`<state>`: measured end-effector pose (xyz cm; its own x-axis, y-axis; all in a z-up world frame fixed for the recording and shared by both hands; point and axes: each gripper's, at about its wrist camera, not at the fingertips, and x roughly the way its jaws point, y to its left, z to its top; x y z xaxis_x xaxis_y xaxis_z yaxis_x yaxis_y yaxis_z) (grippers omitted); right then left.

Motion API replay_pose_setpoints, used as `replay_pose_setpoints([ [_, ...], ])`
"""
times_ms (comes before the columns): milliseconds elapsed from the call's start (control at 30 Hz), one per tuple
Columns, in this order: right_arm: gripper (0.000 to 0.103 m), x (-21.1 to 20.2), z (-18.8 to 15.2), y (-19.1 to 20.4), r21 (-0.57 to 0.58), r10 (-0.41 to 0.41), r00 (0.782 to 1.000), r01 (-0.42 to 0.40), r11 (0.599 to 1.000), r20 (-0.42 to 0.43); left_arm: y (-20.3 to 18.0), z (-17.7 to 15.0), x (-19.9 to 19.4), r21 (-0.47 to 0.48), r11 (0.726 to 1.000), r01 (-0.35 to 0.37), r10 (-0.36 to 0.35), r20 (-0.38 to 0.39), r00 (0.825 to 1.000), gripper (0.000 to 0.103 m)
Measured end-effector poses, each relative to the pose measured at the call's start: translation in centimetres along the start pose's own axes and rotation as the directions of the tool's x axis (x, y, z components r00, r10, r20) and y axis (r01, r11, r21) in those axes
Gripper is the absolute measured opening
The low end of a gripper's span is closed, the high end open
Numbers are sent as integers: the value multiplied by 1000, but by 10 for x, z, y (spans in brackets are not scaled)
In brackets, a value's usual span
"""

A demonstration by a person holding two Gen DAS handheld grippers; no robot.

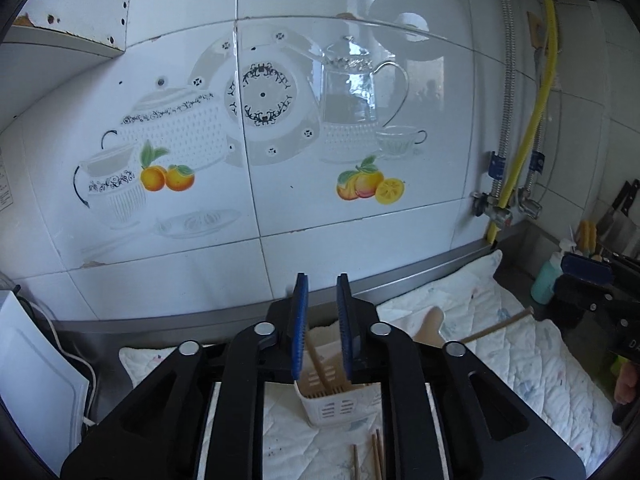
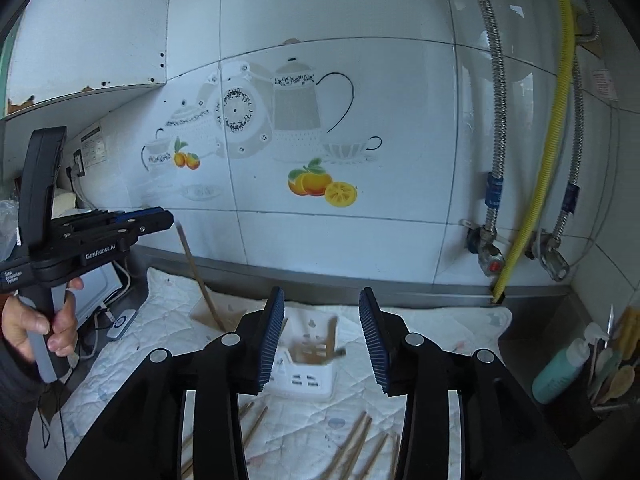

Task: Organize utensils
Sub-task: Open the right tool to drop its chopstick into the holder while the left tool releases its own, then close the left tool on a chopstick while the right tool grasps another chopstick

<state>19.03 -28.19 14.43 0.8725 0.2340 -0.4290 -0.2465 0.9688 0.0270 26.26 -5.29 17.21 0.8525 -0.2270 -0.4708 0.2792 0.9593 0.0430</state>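
white utensil holder (image 2: 308, 364) contents blurred, possibly chopsticks (image 2: 354, 446) cropped below

White slotted holder (image 2: 306, 376) upright on quilt, loose chopsticks (image 2: 352, 450) before it

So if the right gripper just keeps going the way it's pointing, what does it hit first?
Most likely the white utensil holder, which sits between the open fingers of the right gripper, chopsticks already standing in it. Depth is hard to judge through the fisheye.
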Motion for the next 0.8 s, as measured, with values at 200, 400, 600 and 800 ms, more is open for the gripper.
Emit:
replay_pose_setpoints([
  [200, 39, -38, -43, 1, -1, -13, 1000, 13, 1000, -22, 0, -22, -42, 13, 1000, 0, 0, 17, 1000, 39],
  [400, 39, -65, -105, -5, 17, -74, 995, 76, 997, -70, 3, -67, -81, 12, 1000, -4, 4, -3, 1000, 50],
  [600, 39, -83, -170, -8, 2, -163, 978, 164, 986, -127, 5, -130, -104, -14, 1000, -27, 26, -52, 998, 63],
  [800, 39, -88, -229, -2, -67, -233, 957, 225, 972, -173, 6, -200, -107, -53, 998, -41, 33, -146, 989, 64],
])
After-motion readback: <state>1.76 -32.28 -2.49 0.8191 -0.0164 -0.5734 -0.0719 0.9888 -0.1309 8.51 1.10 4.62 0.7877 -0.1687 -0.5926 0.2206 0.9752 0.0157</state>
